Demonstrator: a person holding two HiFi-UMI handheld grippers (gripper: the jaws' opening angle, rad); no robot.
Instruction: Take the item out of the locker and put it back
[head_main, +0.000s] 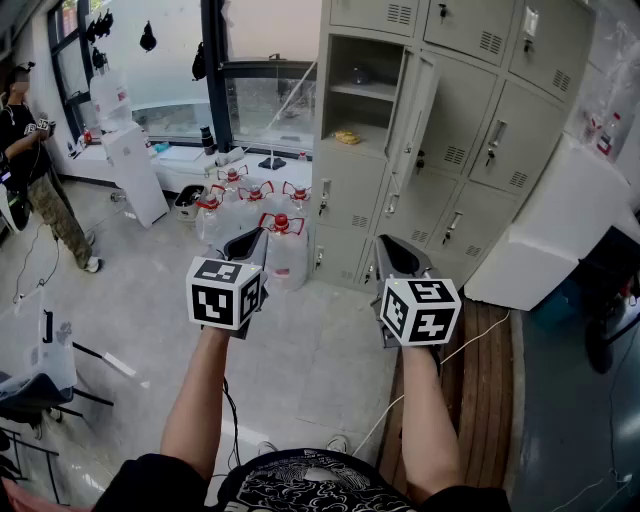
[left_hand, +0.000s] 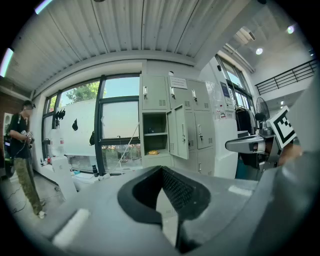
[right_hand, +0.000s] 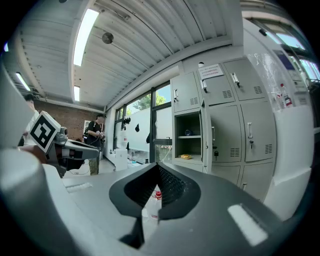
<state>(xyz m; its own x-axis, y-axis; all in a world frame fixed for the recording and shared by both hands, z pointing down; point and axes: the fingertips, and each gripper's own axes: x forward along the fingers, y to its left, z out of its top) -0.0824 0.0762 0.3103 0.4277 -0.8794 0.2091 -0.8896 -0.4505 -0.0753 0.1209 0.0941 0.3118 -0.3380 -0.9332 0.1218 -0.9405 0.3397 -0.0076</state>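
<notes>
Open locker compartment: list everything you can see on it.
The open locker is one pale grey-green, metal-looking compartment in the upper left of the locker bank. Its door is swung out, hinged on the right. An inner shelf splits it in two. A small bluish object sits on the shelf, too small to identify. A yellow item lies on the compartment floor below. Nothing else touches it.

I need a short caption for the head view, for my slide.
Shut and empty, left gripper and right gripper face the open locker holding a yellow item.
</notes>
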